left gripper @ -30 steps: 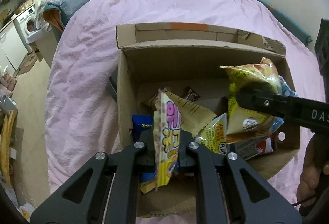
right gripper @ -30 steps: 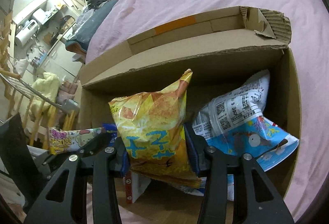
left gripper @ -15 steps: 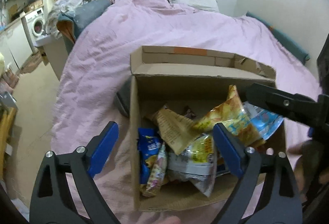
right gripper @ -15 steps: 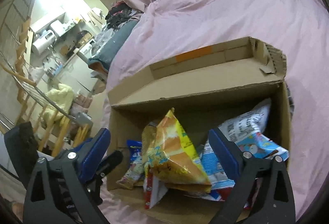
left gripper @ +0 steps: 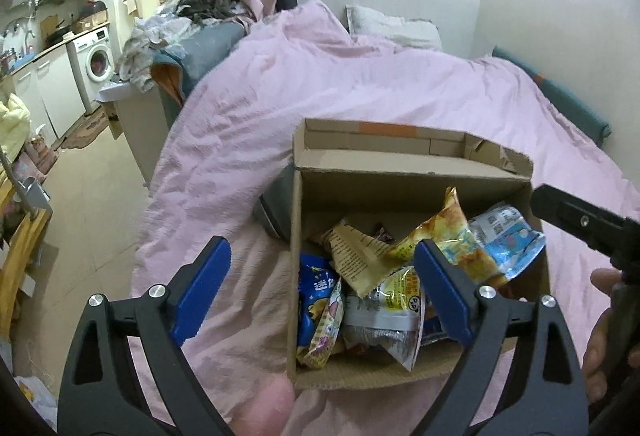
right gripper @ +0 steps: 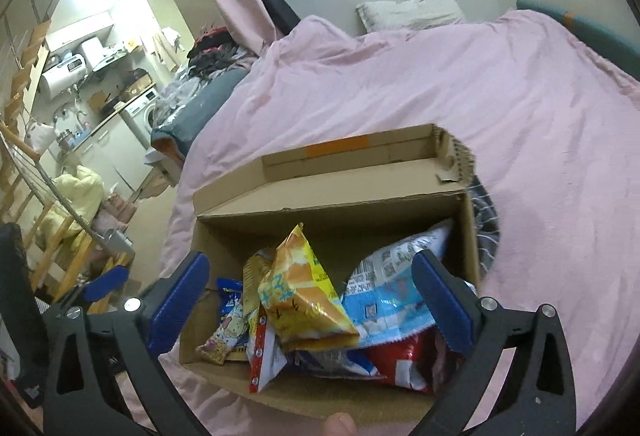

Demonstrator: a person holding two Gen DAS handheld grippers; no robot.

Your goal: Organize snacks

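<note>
An open cardboard box (left gripper: 400,172) (right gripper: 328,212) sits on a pink bed and holds several snack packets. A yellow-orange chip bag (right gripper: 300,296) (left gripper: 444,236) leans upright in the middle. A pink-and-yellow cartoon packet (left gripper: 326,328) (right gripper: 226,332) lies at the box's front left, beside a blue packet (left gripper: 314,288). A light blue and white bag (right gripper: 392,288) lies at the right. My left gripper (left gripper: 320,292) is open and empty above the box's near left side. My right gripper (right gripper: 308,300) is open and empty above the box.
The pink duvet (left gripper: 360,88) covers the bed around the box, with a pillow (left gripper: 392,28) at the head. A pile of clothes (left gripper: 176,32) and a washing machine (left gripper: 98,60) stand to the left. A red packet (right gripper: 404,364) lies in the box's front right.
Both grippers opened and let go of their packets, which dropped into the box. Both grippers then pulled back and up, away from the box.
</note>
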